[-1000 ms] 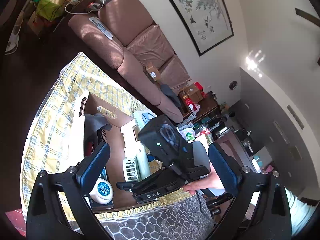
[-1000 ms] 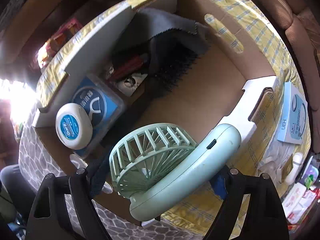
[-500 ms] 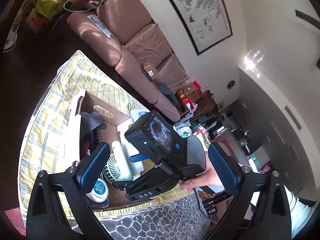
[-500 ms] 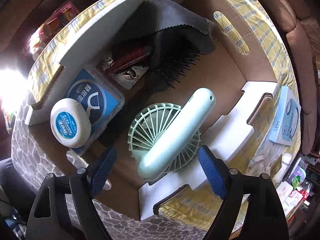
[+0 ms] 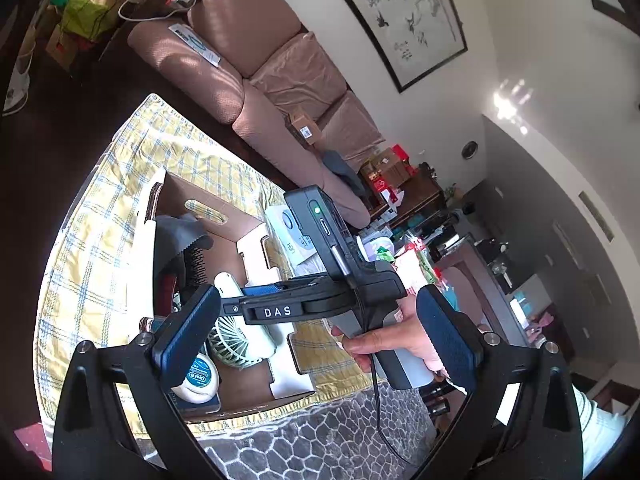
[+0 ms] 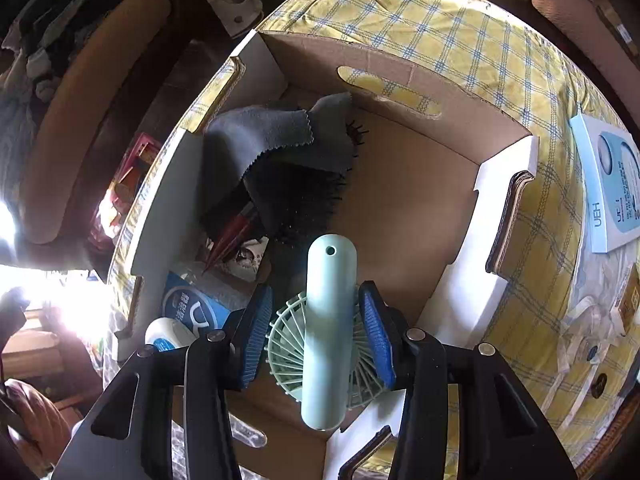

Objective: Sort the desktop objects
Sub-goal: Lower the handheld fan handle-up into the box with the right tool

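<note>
Cardboard box [image 6: 404,80]: left half is crowded by grey cloth [image 6: 276,136], hairbrush [image 6: 316,196] and floss packs [image 6: 192,308]. Bare floor is left along the right wall.

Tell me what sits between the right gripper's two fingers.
In the right wrist view, the mint fan's handle lies between the right gripper fingers, with its round grille beneath, inside the cardboard box.

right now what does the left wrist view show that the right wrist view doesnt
Only the left wrist view shows the sofa, the framed painting, and the hand holding the right gripper. Only the right wrist view shows the red pen under the grey cloth, and the pads flanking the fan's handle with a slight gap. Both show the cardboard box, the fan, the floss case and the hairbrush.
</note>
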The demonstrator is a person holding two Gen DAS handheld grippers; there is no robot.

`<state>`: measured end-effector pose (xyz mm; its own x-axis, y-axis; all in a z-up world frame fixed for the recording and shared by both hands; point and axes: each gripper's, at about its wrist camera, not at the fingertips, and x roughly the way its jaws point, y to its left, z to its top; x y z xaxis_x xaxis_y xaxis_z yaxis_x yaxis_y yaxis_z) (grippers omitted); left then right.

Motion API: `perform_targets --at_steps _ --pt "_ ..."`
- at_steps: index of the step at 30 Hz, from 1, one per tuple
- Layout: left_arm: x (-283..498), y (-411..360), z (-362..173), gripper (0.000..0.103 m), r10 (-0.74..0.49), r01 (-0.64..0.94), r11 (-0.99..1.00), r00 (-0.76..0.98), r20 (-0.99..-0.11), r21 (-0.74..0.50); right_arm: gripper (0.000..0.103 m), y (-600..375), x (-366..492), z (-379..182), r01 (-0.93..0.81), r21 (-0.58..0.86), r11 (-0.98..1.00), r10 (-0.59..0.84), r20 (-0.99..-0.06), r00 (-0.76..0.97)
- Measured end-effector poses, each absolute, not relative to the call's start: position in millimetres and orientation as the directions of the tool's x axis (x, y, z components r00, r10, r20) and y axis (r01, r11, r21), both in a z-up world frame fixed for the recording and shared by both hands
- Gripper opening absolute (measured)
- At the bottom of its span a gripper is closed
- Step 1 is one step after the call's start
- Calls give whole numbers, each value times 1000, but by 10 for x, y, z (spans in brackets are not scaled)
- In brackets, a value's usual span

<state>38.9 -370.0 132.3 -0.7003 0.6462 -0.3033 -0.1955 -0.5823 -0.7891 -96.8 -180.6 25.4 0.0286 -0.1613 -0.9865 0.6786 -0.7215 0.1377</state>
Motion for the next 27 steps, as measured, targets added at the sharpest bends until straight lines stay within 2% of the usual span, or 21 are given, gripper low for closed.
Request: perform_targets --at_steps 8,14,19,20,21,22,24,26,27 --pt "392 -3648 1363 98 653 -210 -582 -696 -298 -786 50 -1576 -684 284 703 104 -704 -72 -995 75" --pt "421 -3654 1385 98 651 -213 -588 -697 -300 -780 50 -1350 -636 340 670 174 -721 -87 -983 162" --pt "417 -3658 1379 98 645 -206 -599 -697 -313 -774 49 -1409 -864 599 682 125 -721 -118 -991 57" --pt "415 -3663 1373 98 646 -205 -595 -697 -311 -777 52 -1465 -905 695 683 116 -721 -144 -989 16" --pt "415 -3661 1368 98 646 -204 -595 -697 -312 -777 62 -1470 -967 746 677 121 -726 -175 -985 -12" --pt "415 -3659 1367 98 645 -204 -598 -697 -314 -775 65 -1500 -1030 766 669 119 -734 -191 -981 -34" --pt "413 -3662 1360 98 644 -201 -600 -696 -318 -774 64 -1771 -1049 742 671 102 -734 -189 -980 -58" --pt "417 -3673 1359 98 643 -201 -600 -696 -318 -774 64 -1970 -943 484 649 100 -754 -167 -985 -41" --pt "417 -3675 1360 98 642 -201 -601 -698 -318 -774 60 -1958 -967 393 633 127 -763 -170 -985 -7"
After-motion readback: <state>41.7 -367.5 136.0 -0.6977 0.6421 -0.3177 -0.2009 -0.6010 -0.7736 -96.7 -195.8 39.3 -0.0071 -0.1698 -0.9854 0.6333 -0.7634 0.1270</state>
